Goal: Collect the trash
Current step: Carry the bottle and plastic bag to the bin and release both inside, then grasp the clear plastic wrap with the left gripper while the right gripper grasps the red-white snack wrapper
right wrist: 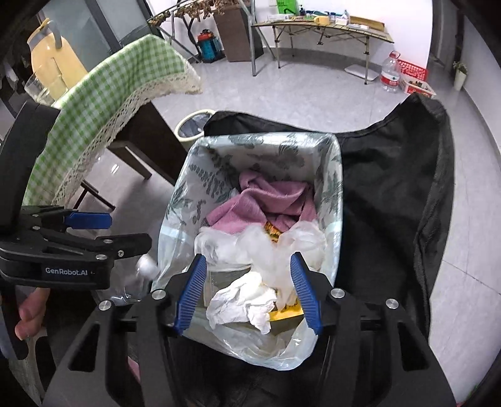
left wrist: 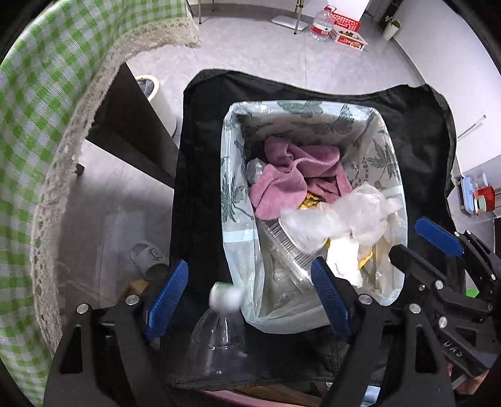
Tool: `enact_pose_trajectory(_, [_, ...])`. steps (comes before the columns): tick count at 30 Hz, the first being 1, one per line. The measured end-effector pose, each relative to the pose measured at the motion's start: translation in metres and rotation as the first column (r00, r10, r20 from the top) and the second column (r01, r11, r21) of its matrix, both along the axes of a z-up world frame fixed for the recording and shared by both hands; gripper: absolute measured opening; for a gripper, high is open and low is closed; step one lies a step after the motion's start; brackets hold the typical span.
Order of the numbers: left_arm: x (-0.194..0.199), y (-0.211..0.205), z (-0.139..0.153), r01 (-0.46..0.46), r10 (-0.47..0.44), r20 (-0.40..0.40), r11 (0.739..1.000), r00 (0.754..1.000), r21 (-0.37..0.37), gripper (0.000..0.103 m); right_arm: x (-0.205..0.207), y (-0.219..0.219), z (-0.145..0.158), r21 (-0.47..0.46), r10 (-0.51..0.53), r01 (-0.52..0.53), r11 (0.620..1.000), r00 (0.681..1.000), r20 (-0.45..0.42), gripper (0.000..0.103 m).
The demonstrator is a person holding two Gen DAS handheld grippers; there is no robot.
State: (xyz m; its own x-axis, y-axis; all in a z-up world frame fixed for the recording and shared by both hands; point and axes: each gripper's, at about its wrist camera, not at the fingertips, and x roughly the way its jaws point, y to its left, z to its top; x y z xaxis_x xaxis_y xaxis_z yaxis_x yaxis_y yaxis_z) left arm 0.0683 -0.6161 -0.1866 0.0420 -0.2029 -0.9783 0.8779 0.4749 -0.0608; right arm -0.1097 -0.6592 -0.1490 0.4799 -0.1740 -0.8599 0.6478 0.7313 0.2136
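A bin with a leaf-print liner (left wrist: 238, 200) (right wrist: 178, 213) stands inside a black fabric cover (left wrist: 416, 125) (right wrist: 385, 194). In it lie a pink towel (left wrist: 281, 178) (right wrist: 266, 200), clear plastic film (left wrist: 344, 216) (right wrist: 260, 244), a clear tray (left wrist: 288, 250) and crumpled white paper (right wrist: 241, 303). My left gripper (left wrist: 250, 300) is open at the bin's near left rim, and a blurred clear bottle with a white cap (left wrist: 225, 297) (right wrist: 147, 266) is between its fingers, loose. My right gripper (right wrist: 250, 291) is open over the bin's near end, empty; it also shows in the left wrist view (left wrist: 419, 241).
A table with a green checked cloth (left wrist: 34, 125) (right wrist: 103, 90) stands left of the bin. A small round bin (left wrist: 150, 87) (right wrist: 194, 122) is behind it. A slipper (left wrist: 150, 256) lies on the tiled floor. A water jug (left wrist: 322, 22) (right wrist: 391, 72) and red crate stand far back.
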Motion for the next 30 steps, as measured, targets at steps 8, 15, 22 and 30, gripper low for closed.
enact_pose_trajectory(8, [-0.001, 0.017, 0.036, 0.005, -0.003, 0.020, 0.994, 1.000, -0.107, 0.084, -0.002, 0.002, 0.010, -0.032, 0.000, 0.000, 0.999, 1.000, 0.008, 0.054])
enact_pose_trajectory(15, [0.021, 0.044, 0.063, -0.050, 0.059, 0.058, 0.988, 0.997, -0.146, 0.086, 0.009, 0.011, 0.010, -0.032, 0.021, -0.020, 0.999, 1.000, 0.006, 0.054])
enact_pose_trajectory(22, [0.033, 0.078, 0.094, -0.102, 0.124, 0.086, 0.969, 0.989, -0.225, 0.086, 0.022, 0.025, 0.038, -0.095, 0.053, -0.048, 0.994, 0.997, 0.051, 0.058])
enact_pose_trajectory(30, [0.049, 0.139, 0.164, -0.144, 0.240, 0.161, 0.880, 0.957, -0.453, 0.086, 0.041, 0.052, 0.091, -0.199, 0.102, -0.074, 0.977, 0.986, 0.131, 0.058])
